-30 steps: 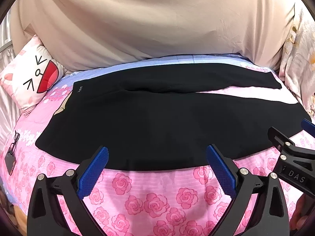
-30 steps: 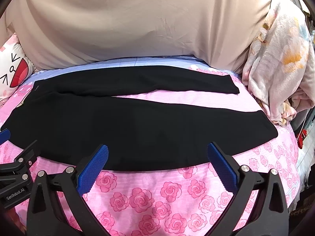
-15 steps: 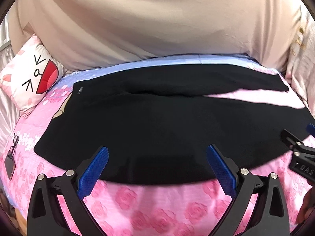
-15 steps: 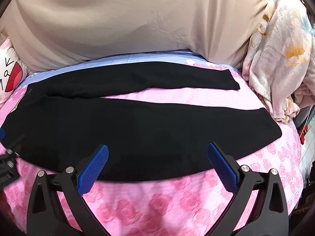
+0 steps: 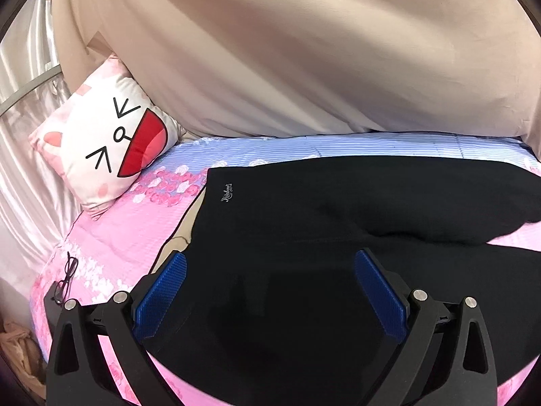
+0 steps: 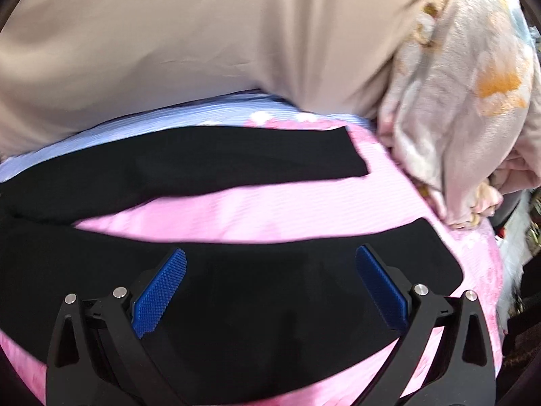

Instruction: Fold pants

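Both grippers, left [image 5: 270, 291] and right [image 6: 270, 287], advanced over black pants [image 5: 304, 237], fingers spread, empty; a shallow pinch toward 12 o'clock risks bunching.

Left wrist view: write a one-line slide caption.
Open left gripper poised over the waist end of black pants spread on a pink floral bedsheet.

Black pants [image 5: 304, 237] lie on a pink rose-print sheet [image 5: 128, 223], blue-striped toward twelve o'clock, with a white-and-red cartoon-face pillow [image 5: 111, 142] at ten and a beige curtain [image 5: 304, 50] behind.
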Action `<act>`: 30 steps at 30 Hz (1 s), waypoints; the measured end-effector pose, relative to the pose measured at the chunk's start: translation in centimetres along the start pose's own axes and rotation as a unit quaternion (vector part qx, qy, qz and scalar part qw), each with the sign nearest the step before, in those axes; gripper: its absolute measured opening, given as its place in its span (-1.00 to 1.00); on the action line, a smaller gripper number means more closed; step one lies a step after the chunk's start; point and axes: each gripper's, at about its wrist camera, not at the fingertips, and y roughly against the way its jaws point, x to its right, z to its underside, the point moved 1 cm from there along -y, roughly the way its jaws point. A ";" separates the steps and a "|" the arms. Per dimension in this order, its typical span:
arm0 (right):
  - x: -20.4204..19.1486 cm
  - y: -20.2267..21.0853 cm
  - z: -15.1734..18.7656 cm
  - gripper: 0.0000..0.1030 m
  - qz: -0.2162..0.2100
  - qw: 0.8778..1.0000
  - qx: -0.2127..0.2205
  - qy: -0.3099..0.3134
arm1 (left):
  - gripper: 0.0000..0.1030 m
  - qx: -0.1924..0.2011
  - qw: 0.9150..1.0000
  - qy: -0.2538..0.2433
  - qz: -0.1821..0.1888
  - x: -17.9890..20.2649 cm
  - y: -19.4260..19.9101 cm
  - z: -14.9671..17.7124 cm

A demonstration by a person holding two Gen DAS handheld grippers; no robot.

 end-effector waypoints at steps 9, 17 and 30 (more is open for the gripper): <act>-3.8 2.2 1.0 0.91 -0.012 1.000 0.015 0.023 | 0.89 -0.016 0.997 -0.008 0.076 5.3 1.6 2.2; -6.1 4.6 2.1 0.91 -0.036 0.998 0.024 0.034 | 0.89 -0.015 0.996 -0.007 0.088 6.3 3.2 2.8; -6.0 4.6 2.1 0.91 -0.042 0.999 0.023 0.022 | 0.89 -0.015 0.996 -0.007 0.091 6.5 3.4 2.8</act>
